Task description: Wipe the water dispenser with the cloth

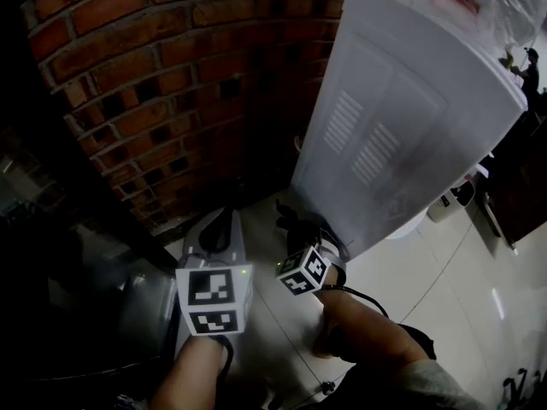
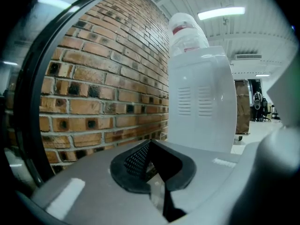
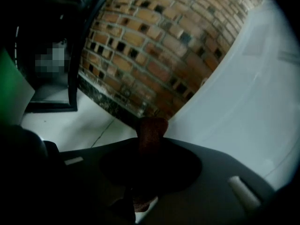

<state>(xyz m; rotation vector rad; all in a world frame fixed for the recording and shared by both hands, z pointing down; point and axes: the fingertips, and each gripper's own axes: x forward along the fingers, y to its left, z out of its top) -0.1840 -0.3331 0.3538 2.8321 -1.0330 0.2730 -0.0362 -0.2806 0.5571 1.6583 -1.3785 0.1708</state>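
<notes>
The white water dispenser [image 1: 402, 118] stands on the pale tiled floor [image 1: 427, 280], close against a red brick wall [image 1: 154, 84]. Its panel with two sets of vent slots [image 1: 363, 139] faces the person. On top of it sits a big clear bottle [image 2: 186, 29] with a red label, neck down into the cabinet. From where I stand I cannot make out how much is in the bottle. The person holds both tools low, near the foot of the dispenser. The right gripper [image 3: 149, 146] is the nearer of the two and tilts downward at the dispenser's lower corner, beside the wall. Its jaws are clenched on a small reddish-brown cloth [image 3: 152, 128], and a folded end of the cloth pokes up out of them. The cloth hangs just beside the white panel, but I cannot tell whether it touches the panel. The left gripper [image 2: 149, 143] sits a little to the left and further back, pointing nearly level toward the dispenser and the brickwork. Its jaws are pressed together with nothing between them, the meshed pad [image 2: 136, 161] meeting its partner at the tip. The forearms reach in from below, each behind its own marker cube.
</notes>
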